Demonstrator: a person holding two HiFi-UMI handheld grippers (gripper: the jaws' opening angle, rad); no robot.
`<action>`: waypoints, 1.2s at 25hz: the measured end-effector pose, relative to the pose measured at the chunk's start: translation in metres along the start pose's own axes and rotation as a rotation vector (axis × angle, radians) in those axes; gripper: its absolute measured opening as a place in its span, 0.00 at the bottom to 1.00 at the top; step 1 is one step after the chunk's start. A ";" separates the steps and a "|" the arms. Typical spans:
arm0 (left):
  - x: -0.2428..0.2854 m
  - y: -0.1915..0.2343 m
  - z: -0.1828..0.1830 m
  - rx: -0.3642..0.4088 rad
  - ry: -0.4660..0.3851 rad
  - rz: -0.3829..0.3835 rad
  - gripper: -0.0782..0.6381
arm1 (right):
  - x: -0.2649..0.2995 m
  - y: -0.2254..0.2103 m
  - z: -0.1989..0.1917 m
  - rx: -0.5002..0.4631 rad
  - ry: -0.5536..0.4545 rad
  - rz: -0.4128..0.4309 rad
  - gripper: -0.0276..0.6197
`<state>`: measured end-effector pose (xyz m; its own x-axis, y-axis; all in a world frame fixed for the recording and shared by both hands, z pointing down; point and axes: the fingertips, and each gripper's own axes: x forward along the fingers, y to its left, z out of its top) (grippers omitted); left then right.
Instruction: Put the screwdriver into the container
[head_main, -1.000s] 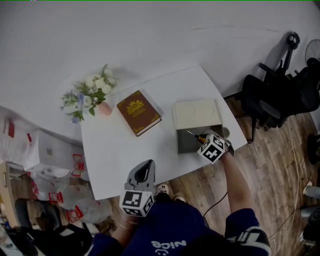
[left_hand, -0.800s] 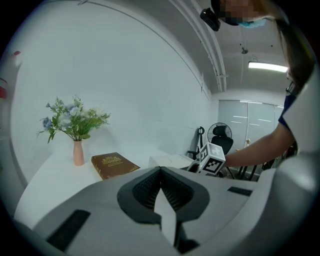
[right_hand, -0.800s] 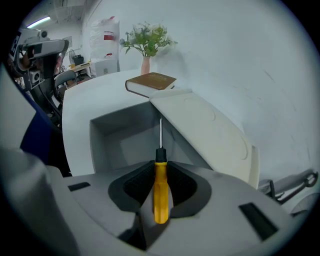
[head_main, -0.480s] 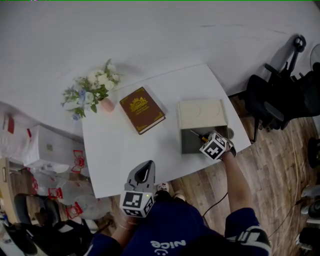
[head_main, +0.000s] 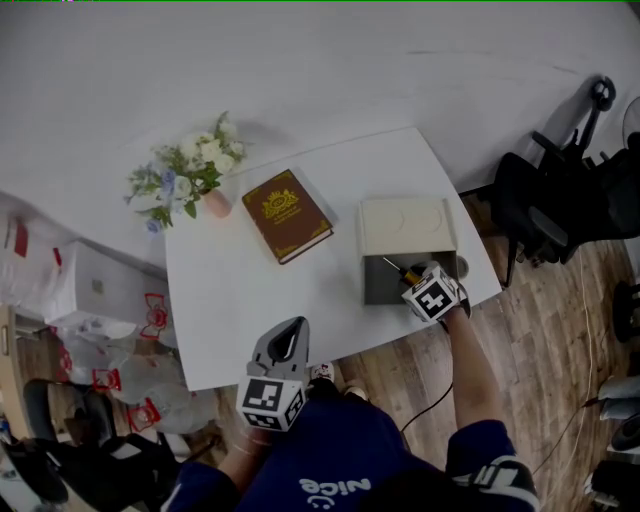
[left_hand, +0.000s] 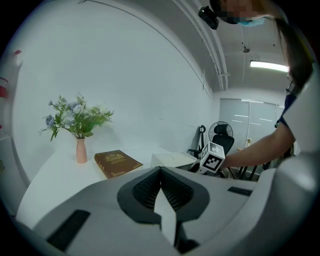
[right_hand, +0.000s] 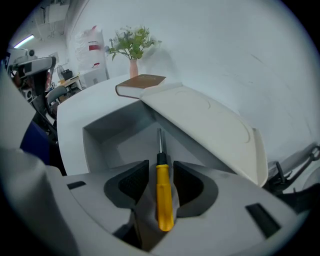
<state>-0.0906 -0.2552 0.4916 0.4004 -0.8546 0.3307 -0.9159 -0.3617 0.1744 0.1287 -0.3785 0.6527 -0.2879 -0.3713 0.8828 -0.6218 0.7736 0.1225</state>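
Note:
A yellow-handled screwdriver (right_hand: 164, 195) lies between the jaws of my right gripper (right_hand: 161, 167), shaft pointing into the open grey container (right_hand: 125, 142). The jaws are opening, and a gap shows on each side of the handle. In the head view the right gripper (head_main: 414, 279) hovers over the container's (head_main: 378, 290) front right part, with the screwdriver (head_main: 397, 268) sticking out over its inside. The cream lid (head_main: 405, 226) rests tilted over the container's far half. My left gripper (head_main: 289, 338) hangs off the table's near edge, its pads together and nothing in them.
A brown book (head_main: 287, 214) lies mid-table. A pink vase of flowers (head_main: 190, 178) stands at the far left corner of the white table (head_main: 250, 290). Black office chairs (head_main: 560, 195) stand to the right, and white boxes and bags (head_main: 90, 300) sit on the floor to the left.
The right gripper has stayed over the open container with the screwdriver, drifting slightly towards its near right side. The left gripper has not moved.

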 end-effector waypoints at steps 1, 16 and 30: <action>0.000 -0.001 -0.001 0.002 0.001 -0.002 0.13 | -0.002 0.000 0.003 0.007 -0.018 -0.011 0.30; -0.007 -0.022 -0.004 0.009 -0.017 -0.042 0.13 | -0.104 -0.015 0.049 0.202 -0.412 -0.178 0.32; -0.010 -0.058 0.005 0.040 -0.045 -0.128 0.13 | -0.201 0.040 0.039 0.396 -0.726 -0.326 0.32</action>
<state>-0.0419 -0.2278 0.4739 0.5135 -0.8158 0.2660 -0.8580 -0.4829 0.1750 0.1336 -0.2930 0.4625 -0.3598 -0.8800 0.3099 -0.9211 0.3880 0.0324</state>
